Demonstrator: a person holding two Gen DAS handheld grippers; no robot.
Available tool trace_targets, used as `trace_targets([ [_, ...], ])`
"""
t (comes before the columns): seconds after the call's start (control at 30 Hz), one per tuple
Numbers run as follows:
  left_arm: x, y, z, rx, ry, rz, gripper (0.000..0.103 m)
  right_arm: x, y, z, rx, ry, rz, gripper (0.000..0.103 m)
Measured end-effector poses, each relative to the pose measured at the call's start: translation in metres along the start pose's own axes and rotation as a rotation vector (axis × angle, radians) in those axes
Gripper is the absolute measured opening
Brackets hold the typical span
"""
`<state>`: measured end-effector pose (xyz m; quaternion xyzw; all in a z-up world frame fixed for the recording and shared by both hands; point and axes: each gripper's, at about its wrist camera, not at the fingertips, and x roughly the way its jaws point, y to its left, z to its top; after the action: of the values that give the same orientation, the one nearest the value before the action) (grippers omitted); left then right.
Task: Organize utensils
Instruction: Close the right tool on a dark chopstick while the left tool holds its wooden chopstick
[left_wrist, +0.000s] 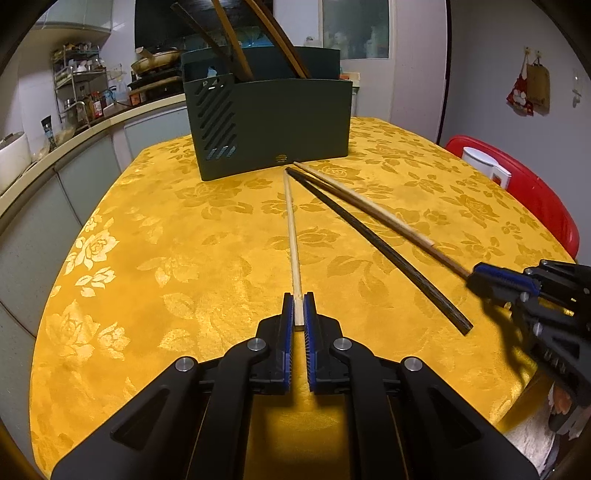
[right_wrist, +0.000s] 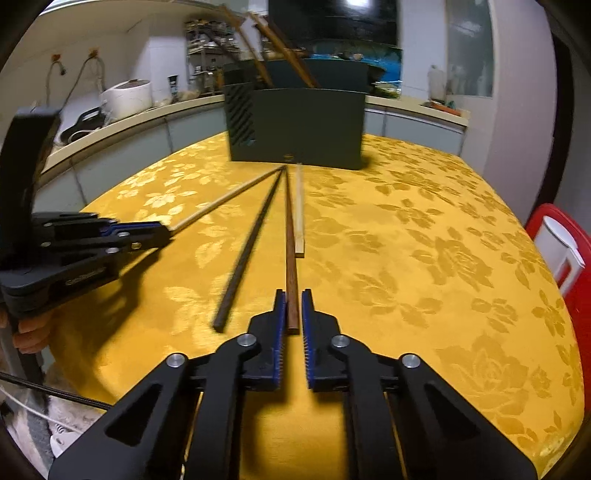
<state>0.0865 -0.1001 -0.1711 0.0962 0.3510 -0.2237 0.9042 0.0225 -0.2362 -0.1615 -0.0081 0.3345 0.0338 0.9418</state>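
A dark green utensil holder (left_wrist: 273, 122) (right_wrist: 295, 122) stands at the far side of the table with several chopsticks upright in it. My left gripper (left_wrist: 298, 299) (right_wrist: 168, 230) is shut on the near end of a pale wooden chopstick (left_wrist: 291, 221) (right_wrist: 225, 197). My right gripper (right_wrist: 292, 295) (left_wrist: 472, 277) is shut on the near end of a brown chopstick (right_wrist: 291, 240) (left_wrist: 450, 262). A black chopstick (left_wrist: 376, 247) (right_wrist: 251, 247) lies loose between them. Another pale chopstick (right_wrist: 299, 214) (left_wrist: 362, 201) lies alongside the brown one. All far tips meet near the holder's base.
The table wears a yellow floral cloth (left_wrist: 166, 258) (right_wrist: 424, 277). A red chair with a white container (left_wrist: 487, 166) (right_wrist: 557, 243) stands at the table's right edge. A kitchen counter (left_wrist: 74, 133) with cookware runs along the left, beyond the table.
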Motion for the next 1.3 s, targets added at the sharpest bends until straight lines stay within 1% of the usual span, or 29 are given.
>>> trace_targets([
  [0.13,-0.001,-0.001,0.0,0.007,0.002,-0.002,0.005,-0.001,-0.007,0.0,0.019,0.01,-0.011,0.007],
  [0.27,-0.008,0.0,0.003,0.016,-0.009,0.002,0.005,-0.006,-0.009,0.003,0.024,0.003,0.001,0.007],
  [0.5,-0.031,0.009,0.011,-0.004,-0.048,-0.004,0.005,-0.025,-0.014,0.009,0.041,-0.049,0.005,0.007],
  [0.67,-0.058,0.021,0.017,-0.016,-0.101,0.002,0.005,-0.045,-0.016,0.02,0.047,-0.115,0.013,0.007],
  [0.77,-0.07,0.029,0.019,-0.023,-0.117,0.01,0.005,-0.057,-0.016,0.027,0.048,-0.155,0.02,0.007],
  [0.83,-0.073,0.032,0.019,-0.017,-0.1,0.013,0.005,-0.061,-0.016,0.03,0.048,-0.17,0.023,0.007],
  [0.9,-0.07,0.031,0.017,0.003,-0.067,0.022,0.005,-0.063,-0.016,0.033,0.048,-0.177,0.026,0.007],
  [1.0,-0.058,0.029,0.01,0.028,-0.015,0.036,0.005,-0.061,-0.015,0.032,0.047,-0.173,0.031,0.007],
  [1.07,-0.047,0.031,0.003,0.014,0.017,0.022,0.005,-0.06,-0.014,0.03,0.046,-0.167,0.031,0.007],
  [1.2,-0.034,0.03,-0.008,0.008,0.044,0.022,0.005,-0.059,-0.013,0.029,0.046,-0.163,0.034,0.007],
  [1.3,-0.032,0.03,-0.013,0.013,0.047,0.027,0.005,-0.059,-0.013,0.029,0.047,-0.163,0.033,0.007],
])
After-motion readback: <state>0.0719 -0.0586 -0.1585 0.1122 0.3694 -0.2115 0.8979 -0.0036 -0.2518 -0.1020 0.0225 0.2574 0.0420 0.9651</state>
